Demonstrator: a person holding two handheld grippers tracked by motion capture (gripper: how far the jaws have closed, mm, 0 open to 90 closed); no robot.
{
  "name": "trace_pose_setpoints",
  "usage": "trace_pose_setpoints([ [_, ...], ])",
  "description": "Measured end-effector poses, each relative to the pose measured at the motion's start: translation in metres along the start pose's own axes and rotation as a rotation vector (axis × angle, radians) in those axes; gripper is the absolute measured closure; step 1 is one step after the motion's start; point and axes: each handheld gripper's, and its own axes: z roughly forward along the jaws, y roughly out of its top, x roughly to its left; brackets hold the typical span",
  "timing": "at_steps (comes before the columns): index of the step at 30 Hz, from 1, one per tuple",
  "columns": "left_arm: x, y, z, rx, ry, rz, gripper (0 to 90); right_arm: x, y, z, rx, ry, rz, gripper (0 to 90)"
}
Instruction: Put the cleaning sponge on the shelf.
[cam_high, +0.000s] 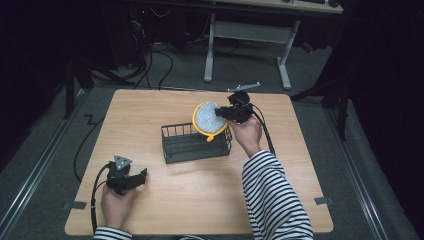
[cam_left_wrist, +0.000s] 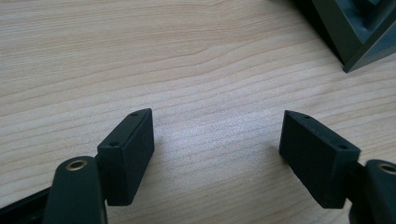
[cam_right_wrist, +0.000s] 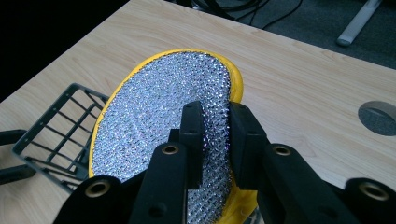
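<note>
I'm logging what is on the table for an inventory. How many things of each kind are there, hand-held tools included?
Yellow-rimmed mesh disc, clamped in the right tool: 1
Dark wire basket: 1
Hand-held tools, the right one and the left tool: 2
Total: 4

No text, label, brand, number or sign can be read in any picture, not on the table, the objects or the grippers.
</note>
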Motion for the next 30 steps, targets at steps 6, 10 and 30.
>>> trace_pose_setpoints([
  [6, 0.000, 0.000, 0.000, -0.001, -0.002, 0.001, 26.5, 0.004, -0.001, 0.012, 0.003, -0.016, 0.005, 77.4],
  [10, 0.000, 0.000, 0.000, 0.001, -0.003, 0.003, 26.5, 0.004, -0.001, 0.018, 0.011, -0.041, 0.005, 77.2],
  [30, 0.000, 0.000, 0.000, 0.000, -0.001, 0.004, 26.9, 0.008, -0.017, 0.024, 0.026, -0.080, -0.072, 76.7],
])
